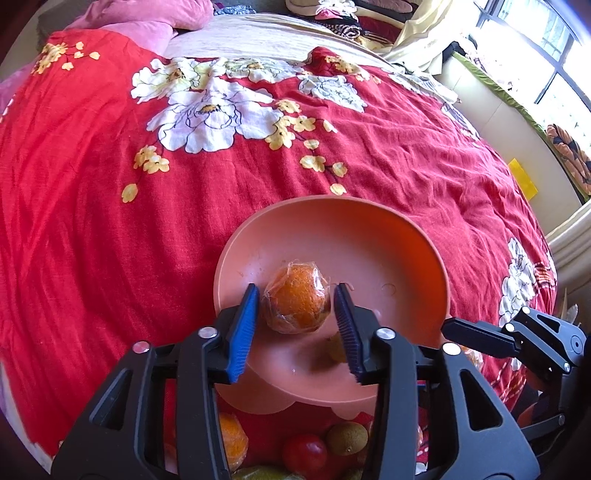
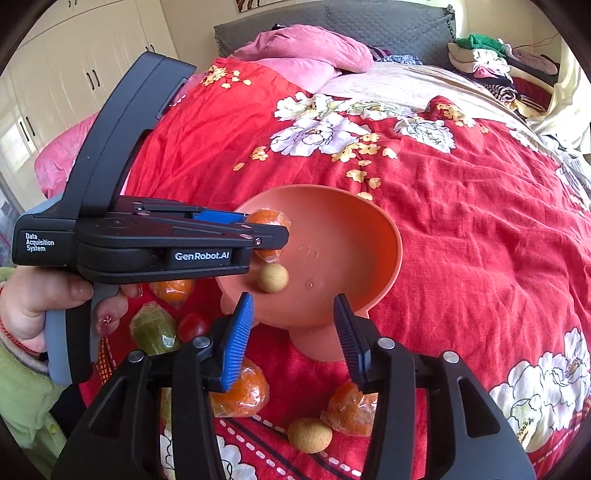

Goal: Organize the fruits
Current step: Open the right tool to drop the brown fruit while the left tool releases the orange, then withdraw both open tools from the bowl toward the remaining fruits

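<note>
The left claw [image 1: 295, 325] stands released, its ribbed blue pads just off the plastic-wrapped orange [image 1: 297, 301] lying in the smooth pink bowl [image 1: 369, 236]; the right claw [image 2: 293, 339], also released and empty, hovers at the bowl's near rim. The bowl sits tilted on the soft, wrinkled bed cover [image 1: 92, 221], so I judge a nudge could tip it, and the round tan fruit [image 2: 272, 278] beyond the right claw could roll out.

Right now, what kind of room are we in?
Most likely a bedroom. The fruit lies on a red flowered bedspread, with pink pillows against a grey padded headboard and cream wardrobe doors beside the bed.
</note>
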Demonstrator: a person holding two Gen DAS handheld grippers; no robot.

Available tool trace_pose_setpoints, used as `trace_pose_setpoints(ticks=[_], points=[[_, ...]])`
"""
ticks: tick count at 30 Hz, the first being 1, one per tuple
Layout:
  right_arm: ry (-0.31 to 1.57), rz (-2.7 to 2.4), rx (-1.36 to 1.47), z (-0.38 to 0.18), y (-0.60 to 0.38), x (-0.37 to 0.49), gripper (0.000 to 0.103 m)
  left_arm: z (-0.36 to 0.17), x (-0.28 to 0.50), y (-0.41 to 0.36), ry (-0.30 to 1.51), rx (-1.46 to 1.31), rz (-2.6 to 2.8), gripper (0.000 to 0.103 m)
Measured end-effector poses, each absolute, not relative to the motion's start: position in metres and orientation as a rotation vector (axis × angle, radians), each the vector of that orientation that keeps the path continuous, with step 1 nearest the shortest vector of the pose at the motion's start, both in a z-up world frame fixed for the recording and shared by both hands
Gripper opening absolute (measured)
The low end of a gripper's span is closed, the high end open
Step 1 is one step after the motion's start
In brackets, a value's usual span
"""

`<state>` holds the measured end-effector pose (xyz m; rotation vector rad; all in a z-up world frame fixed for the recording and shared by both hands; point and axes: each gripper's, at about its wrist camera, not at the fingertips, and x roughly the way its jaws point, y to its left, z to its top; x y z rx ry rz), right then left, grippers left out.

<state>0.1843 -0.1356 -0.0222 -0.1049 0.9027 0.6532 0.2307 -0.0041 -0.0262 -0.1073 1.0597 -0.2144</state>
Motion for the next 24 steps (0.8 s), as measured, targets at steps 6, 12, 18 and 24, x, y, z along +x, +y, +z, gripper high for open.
trace_pose_setpoints(ticks=[6, 12, 18, 24], points=[[0.889, 0.637, -0.105, -0.019, -0.139, 0.179, 0.051, -0.016, 0.224, -0.003, 1.041, -0.100, -0.202, 0.046], [0.871, 0.624, -0.104, -0.014, -0.143, 0.174, 0.057, -0.004, 0.214, -0.004, 1.011, -0.086, -0.196, 0.054], [0.857, 0.607, -0.097, -0.009, -0.146, 0.170, 0.064, 0.006, 0.203, -0.006, 0.984, -0.070, -0.191, 0.062], [0.843, 0.593, -0.094, -0.004, -0.150, 0.164, 0.069, 0.015, 0.192, -0.004, 0.956, -0.066, -0.173, 0.070]])
